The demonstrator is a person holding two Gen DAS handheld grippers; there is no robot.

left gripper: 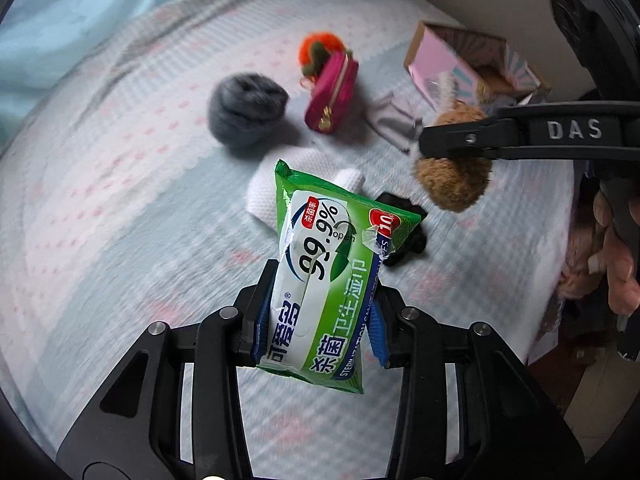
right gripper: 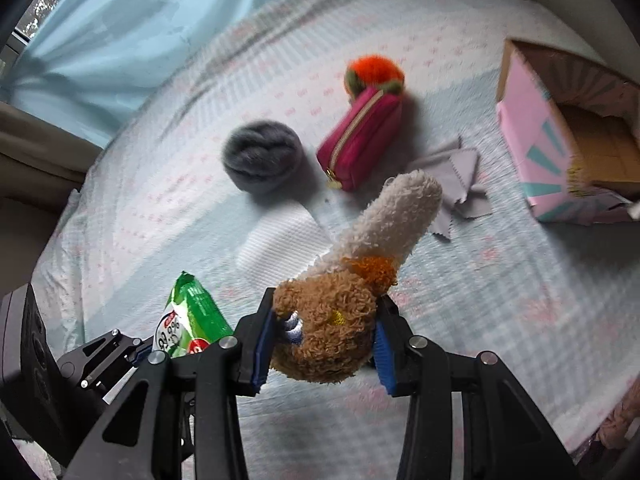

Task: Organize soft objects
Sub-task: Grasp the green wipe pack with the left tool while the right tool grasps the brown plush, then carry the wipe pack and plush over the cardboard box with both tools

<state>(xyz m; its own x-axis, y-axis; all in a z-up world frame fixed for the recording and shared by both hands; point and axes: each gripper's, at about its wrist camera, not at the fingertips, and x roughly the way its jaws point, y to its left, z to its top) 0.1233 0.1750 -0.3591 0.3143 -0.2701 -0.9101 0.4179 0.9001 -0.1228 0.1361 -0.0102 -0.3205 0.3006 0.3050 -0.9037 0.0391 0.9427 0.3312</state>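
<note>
Midway, by the look: grey wool ball [left gripper: 246, 114], magenta pouch [left gripper: 332, 96], white cloth [left gripper: 264, 190] loose on bed [left gripper: 100, 220]. Left gripper [left gripper: 320, 320] jaws clamped on wipes pack [left gripper: 332, 264]; right gripper [right gripper: 324, 344] jaws clamped on plush toy [right gripper: 332, 328]. Pink box [right gripper: 532, 148] seemingly unfilled.

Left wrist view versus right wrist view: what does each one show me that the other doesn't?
Only the left wrist view shows the black cloth behind the wipes pack, plus the pack's full printed front.

Only the right wrist view shows the blue curtain and the plush toy's face and long pale ear.

Both show the gray wool ball, magenta pouch, orange pompom, gray cloth, white cloth, pink box, and both tongs shut on their loads.
</note>
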